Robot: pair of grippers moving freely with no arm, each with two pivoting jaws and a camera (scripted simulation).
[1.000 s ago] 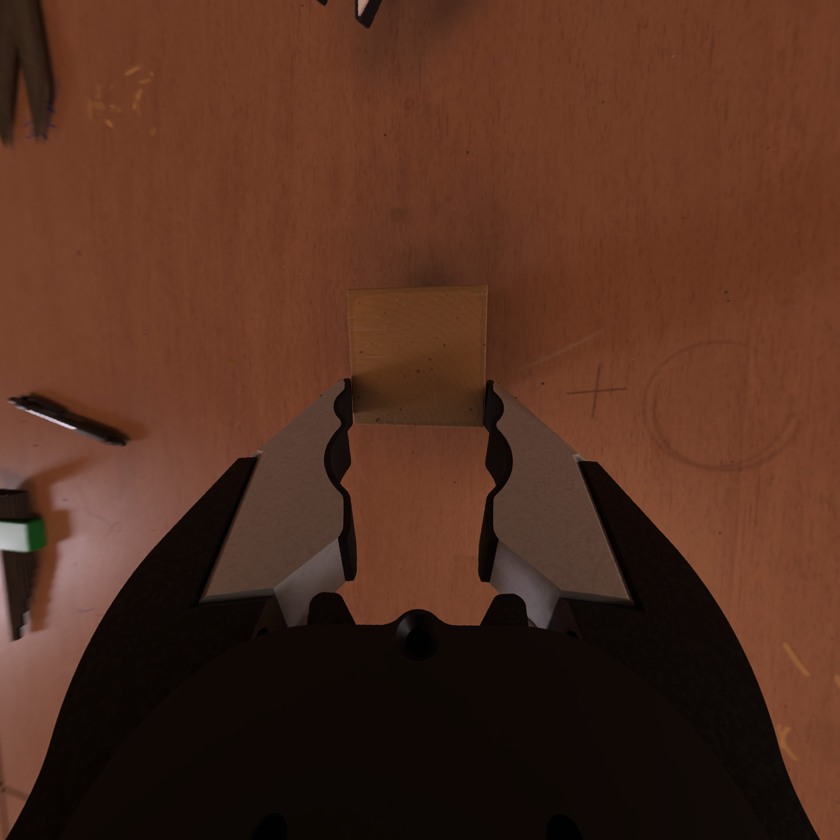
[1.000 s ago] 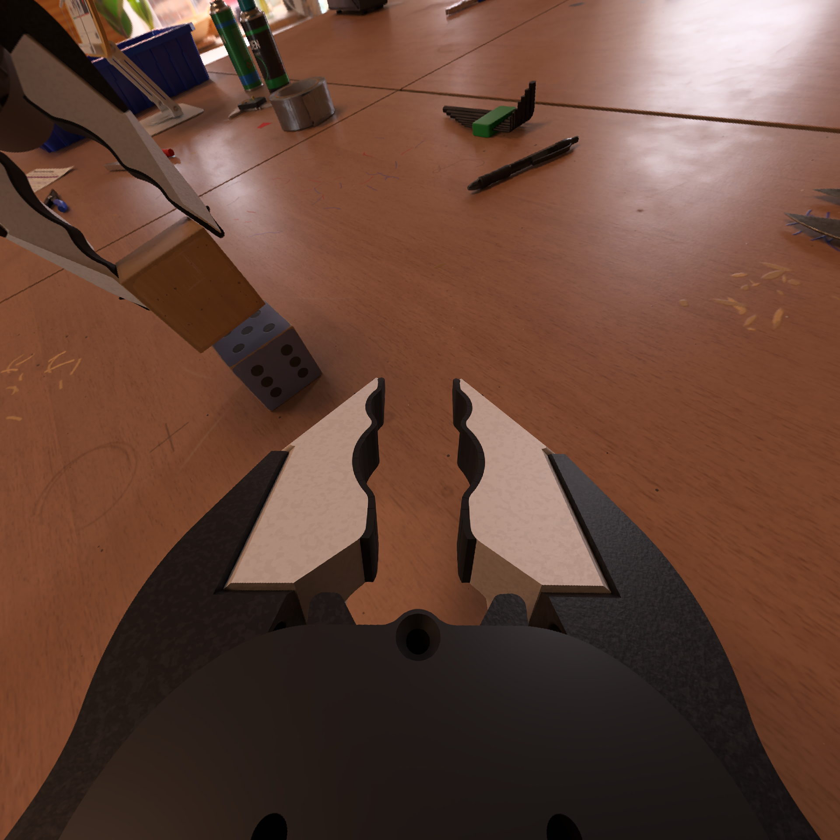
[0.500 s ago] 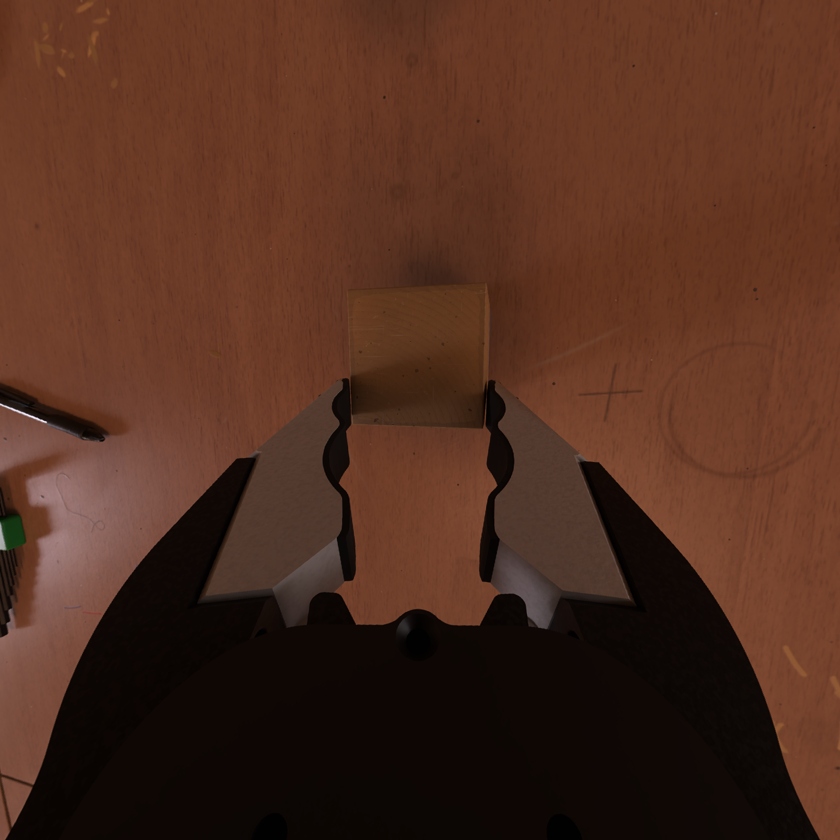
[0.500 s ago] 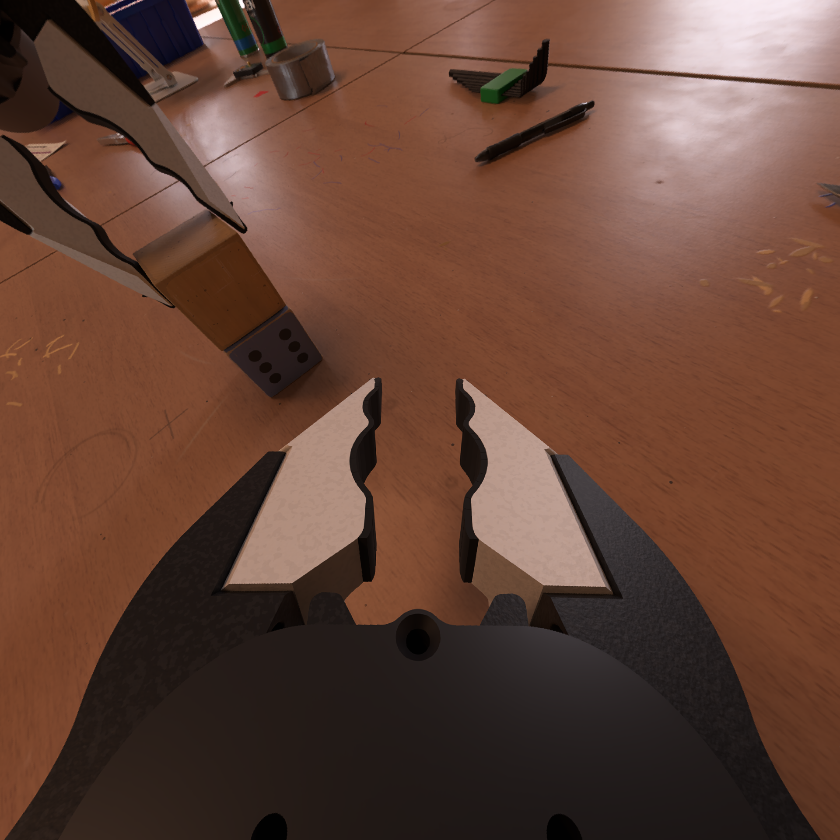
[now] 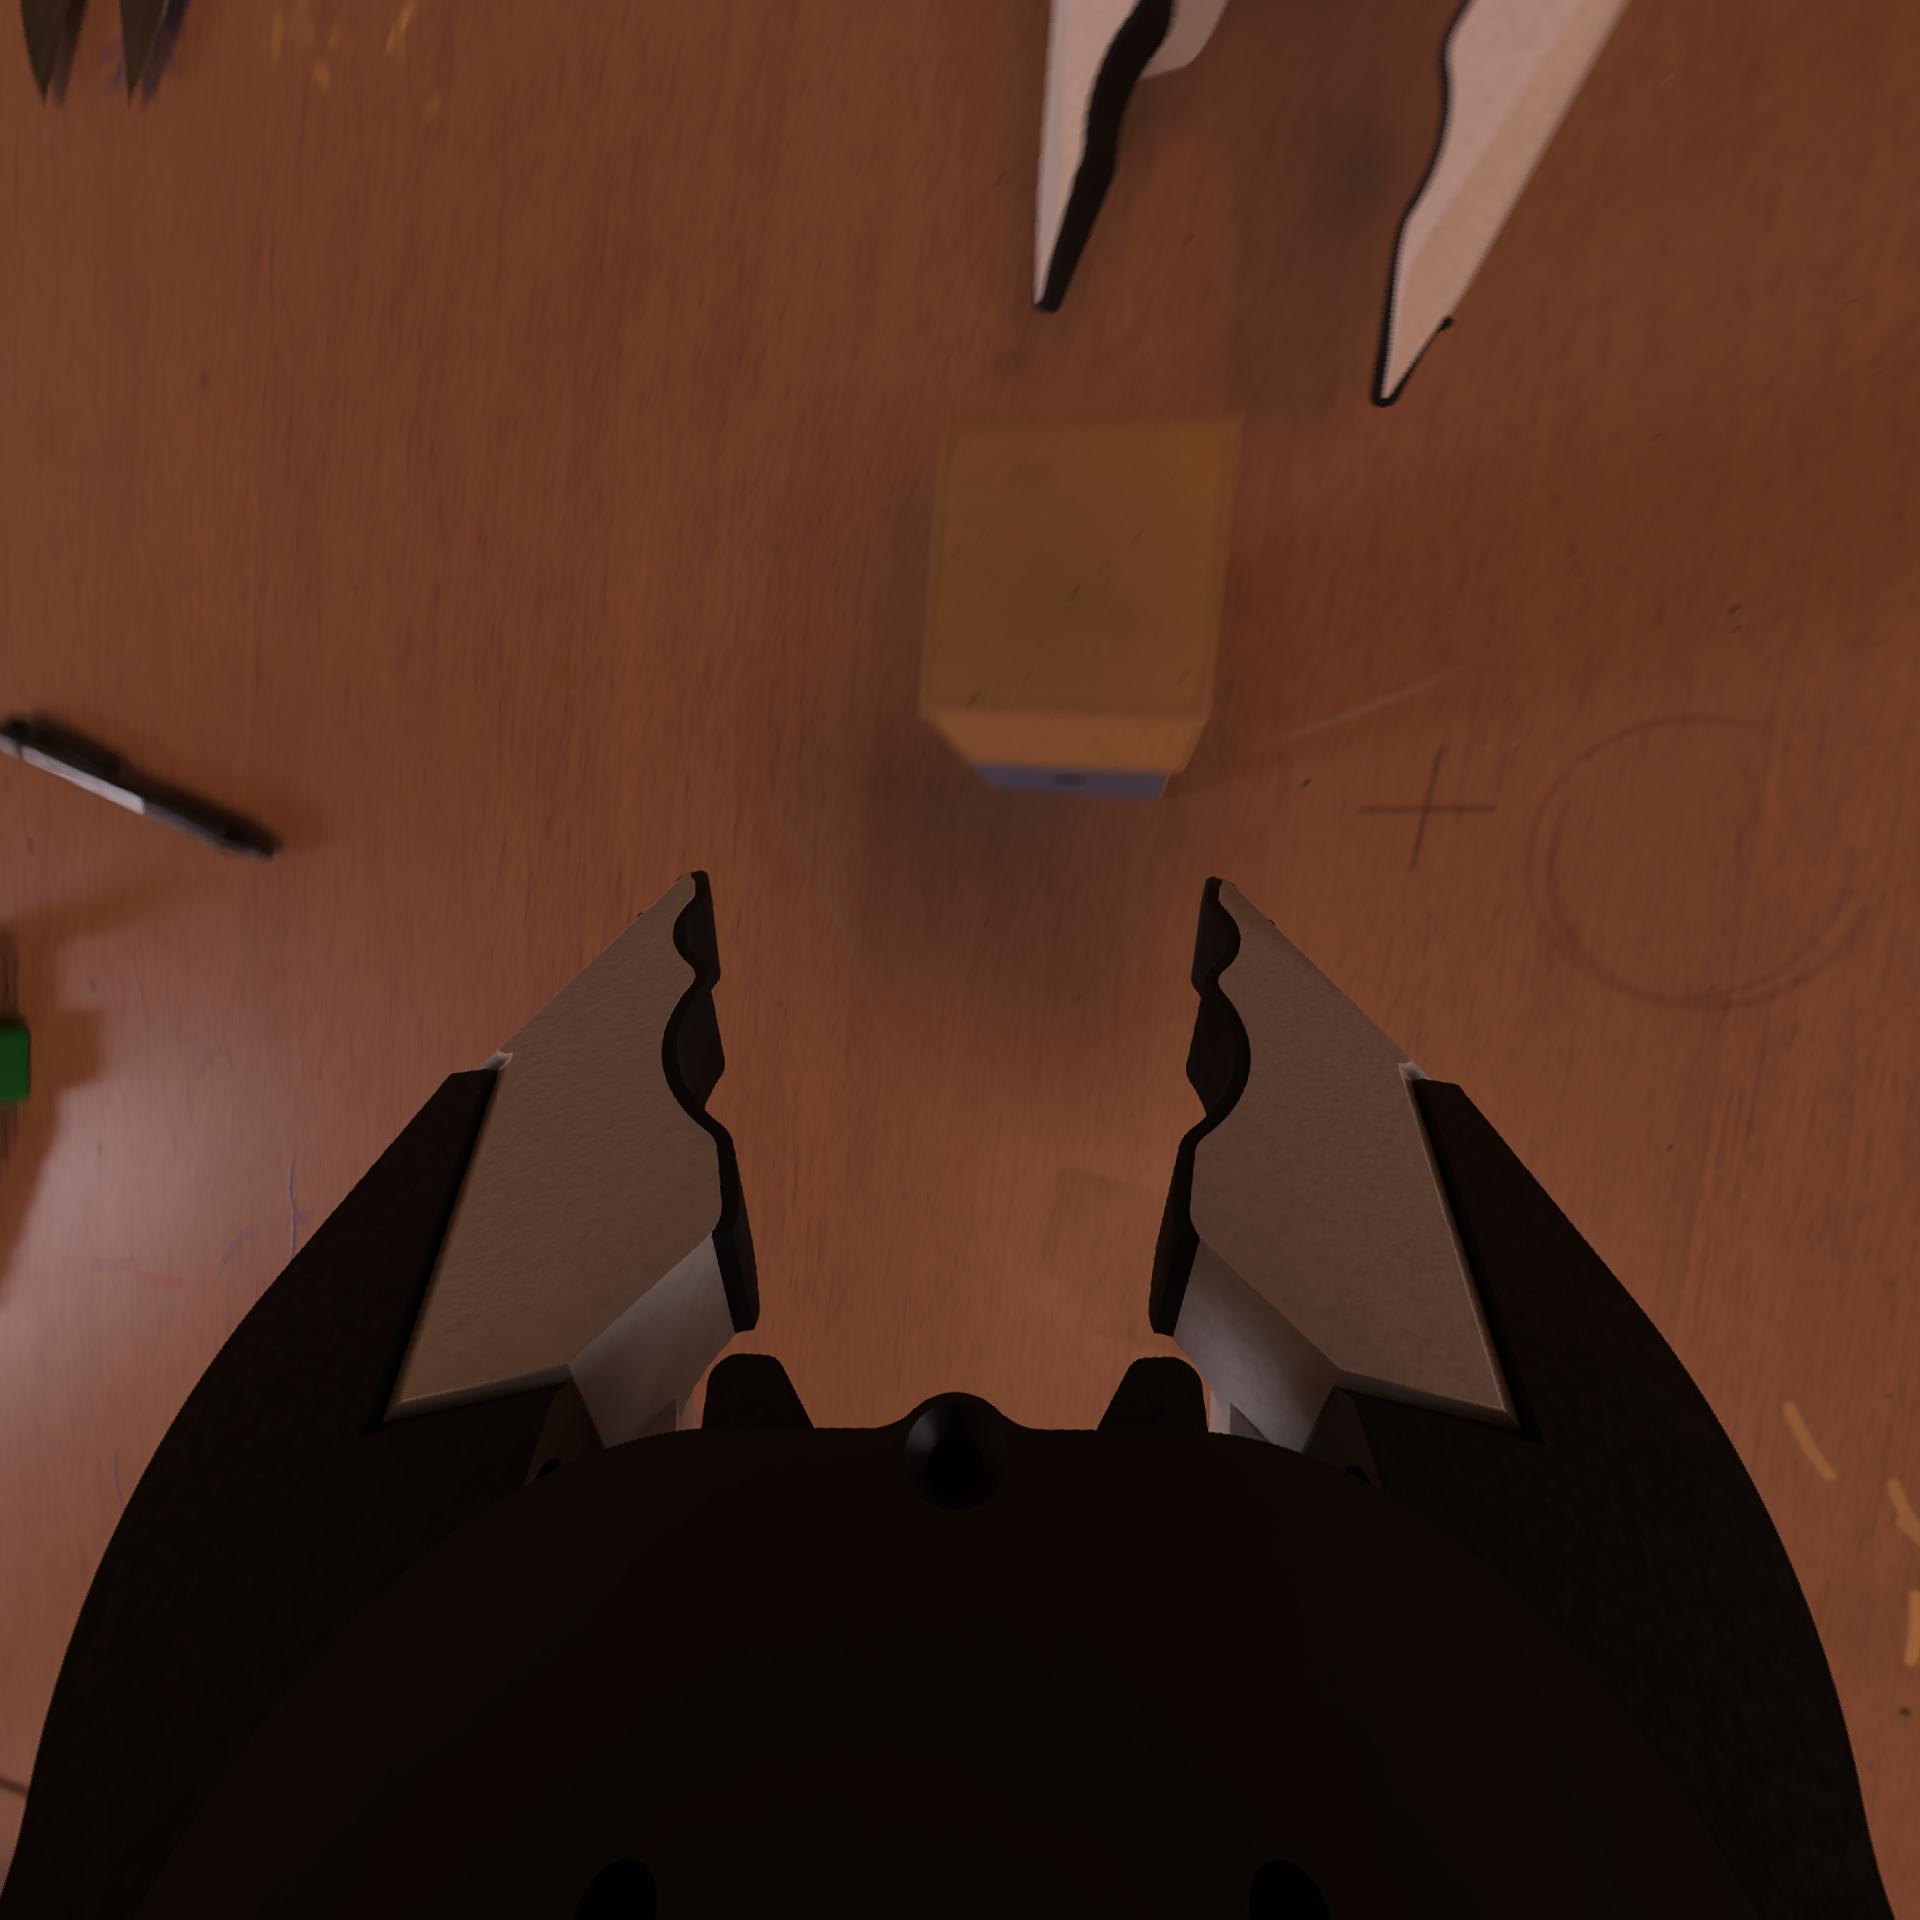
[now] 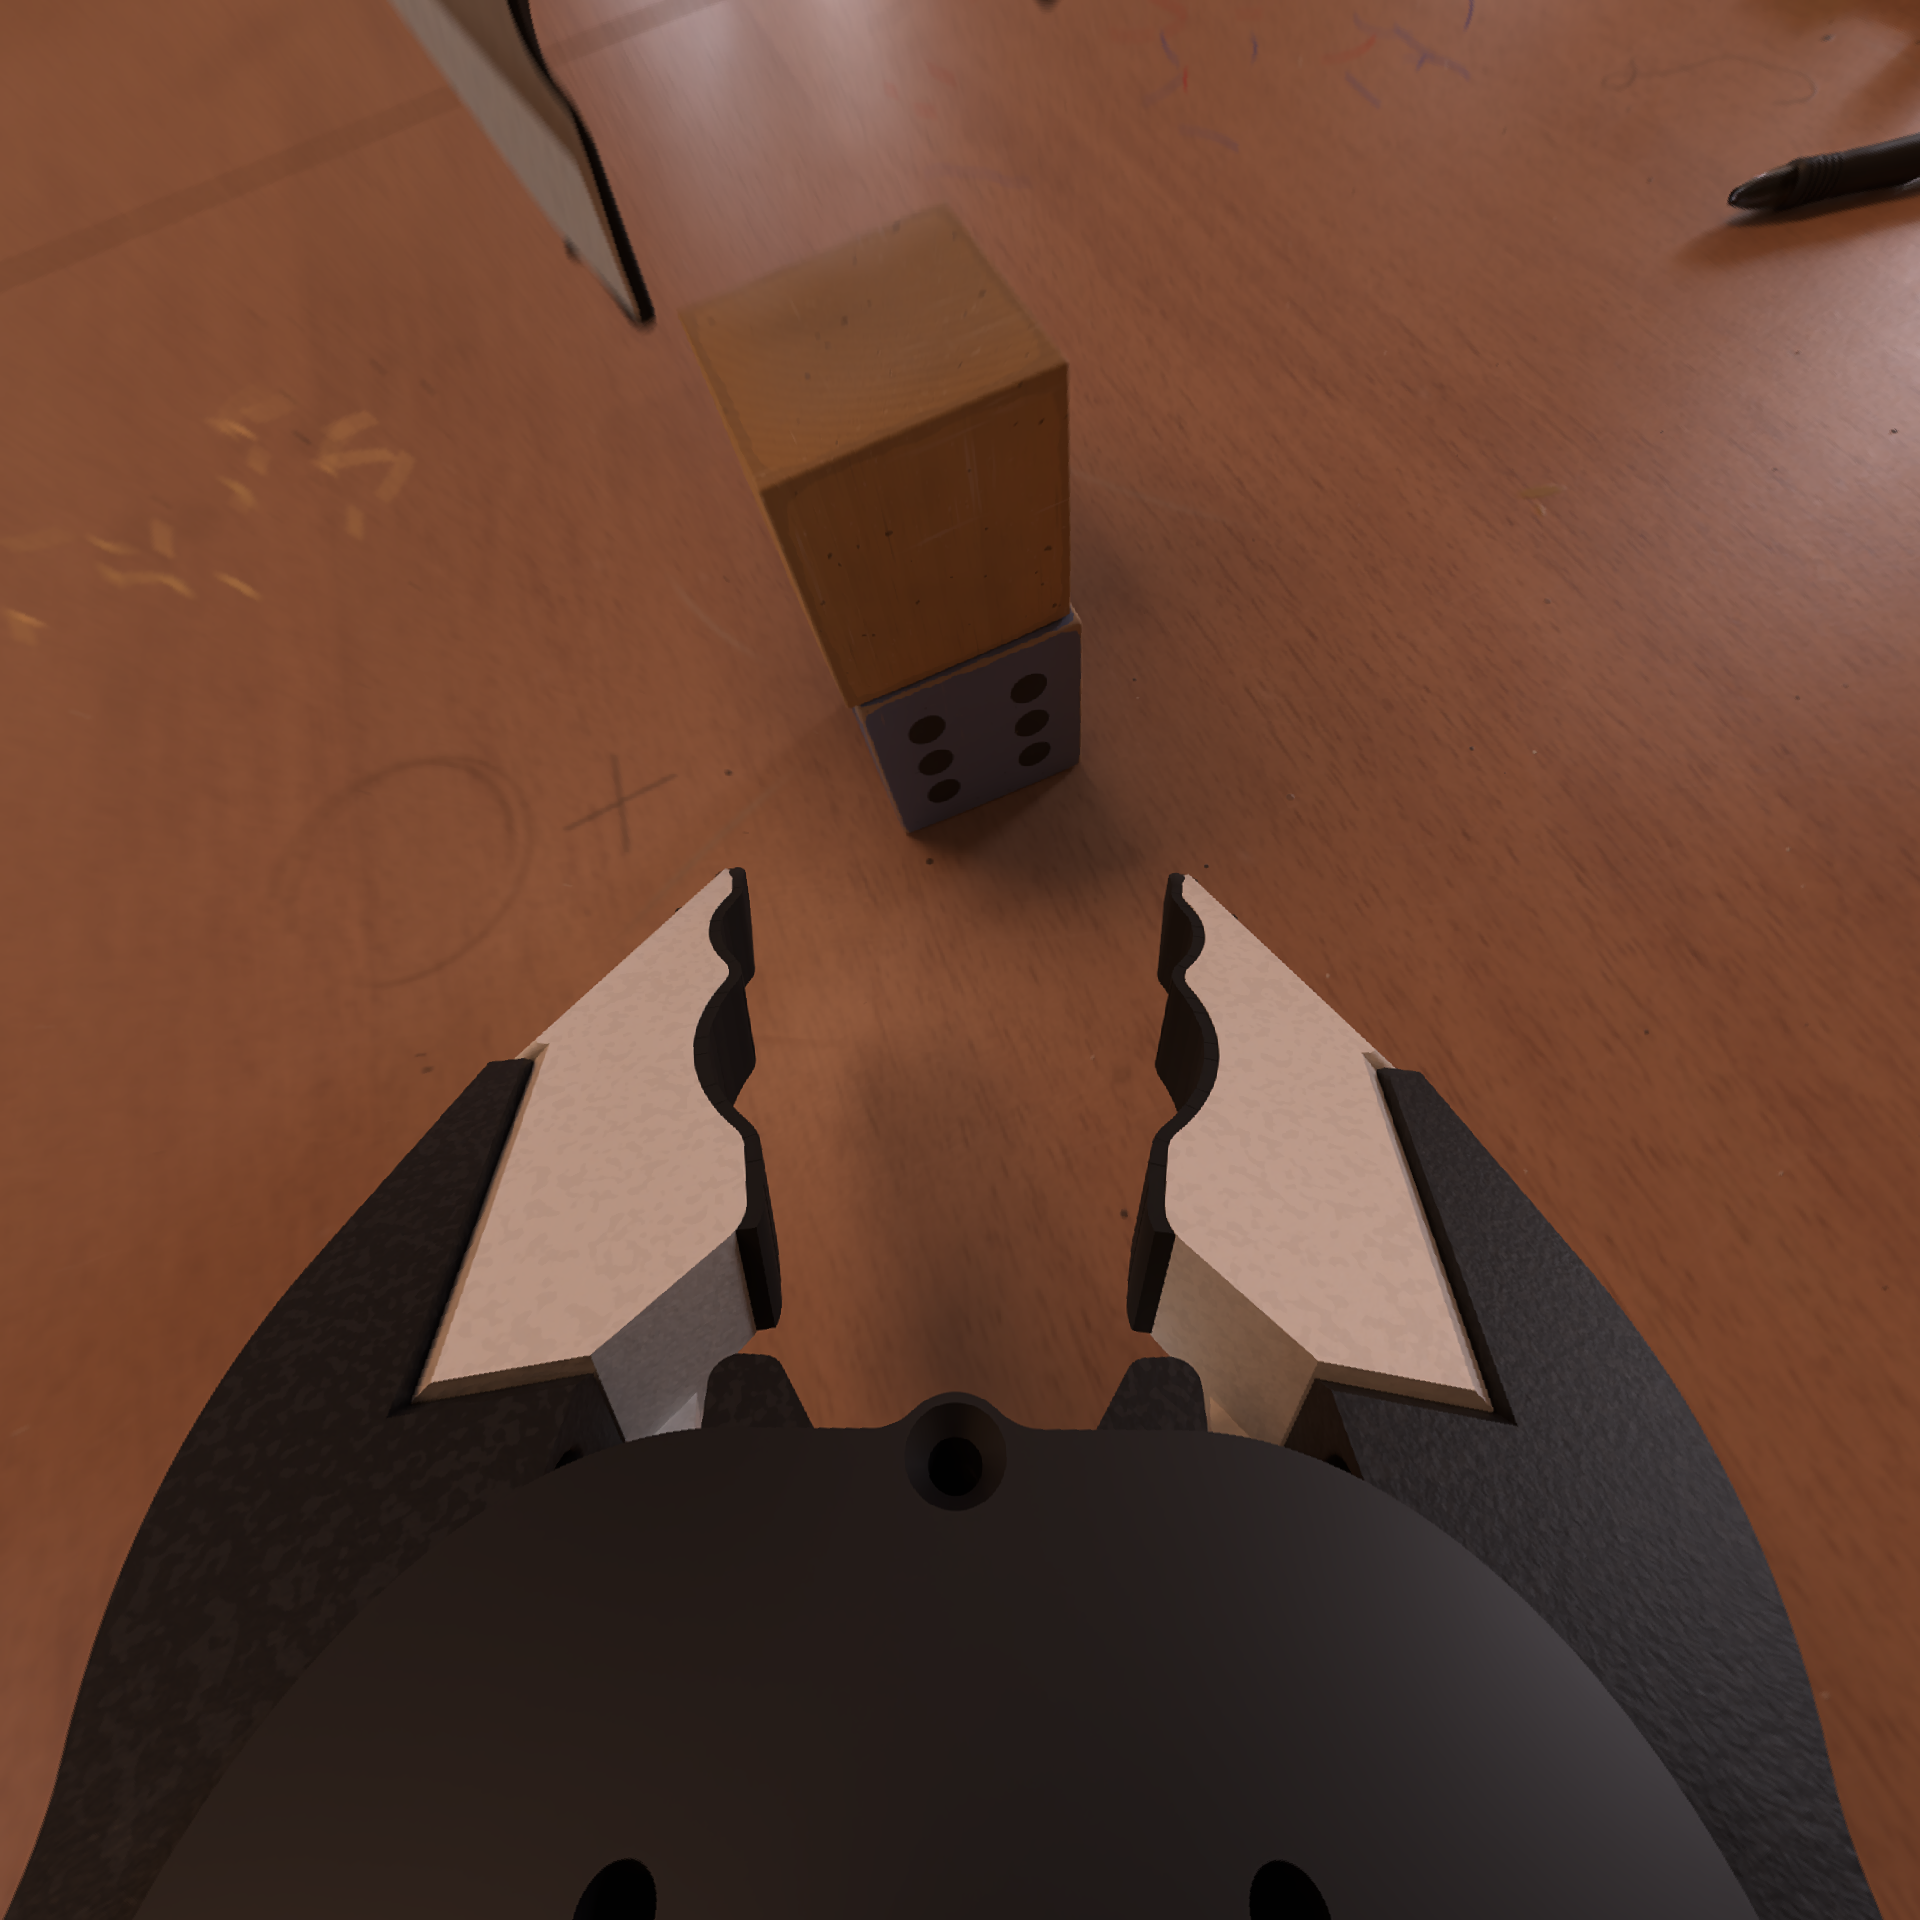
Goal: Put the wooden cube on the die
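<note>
**Both grippers spread wide, wooden cube resting on the die**

Left gripper point(image 5: 954, 883) hangs above the table point(image 5: 520, 416) with its jaws spread wide and nothing between them; the wooden cube point(image 5: 1075, 582) lies ahead of its fingertips, clear of both. From this steep downward view the cube covers nearly all of the die point(image 5: 1070, 784), of which only a thin pale strip shows at the cube's near edge. Beyond the cube, at the top of the view, the two pale fingers of the right gripper point(image 5: 1216, 348) point toward it, set apart from each other and not touching it.

In the right wrist view the right gripper point(image 6: 954, 878) is likewise wide apart and empty, aimed at the stack from near the table. The wooden cube point(image 6: 894, 457) sits squarely on the die point(image 6: 971, 732), which stands on the table point(image 6: 1455, 727) with a face of six dark pips turned to the camera. One finger of the left gripper point(image 6: 540, 145) shows up and left of the cube, close to its top corner but apart from it.

Left of the die in this view are a pencilled cross point(image 6: 620, 802) and circle point(image 6: 405, 868) on the tabletop. A black pen point(image 6: 1829, 171) lies well right of the cube; in the left wrist view the pen point(image 5: 140, 787) lies well left of it.
</note>
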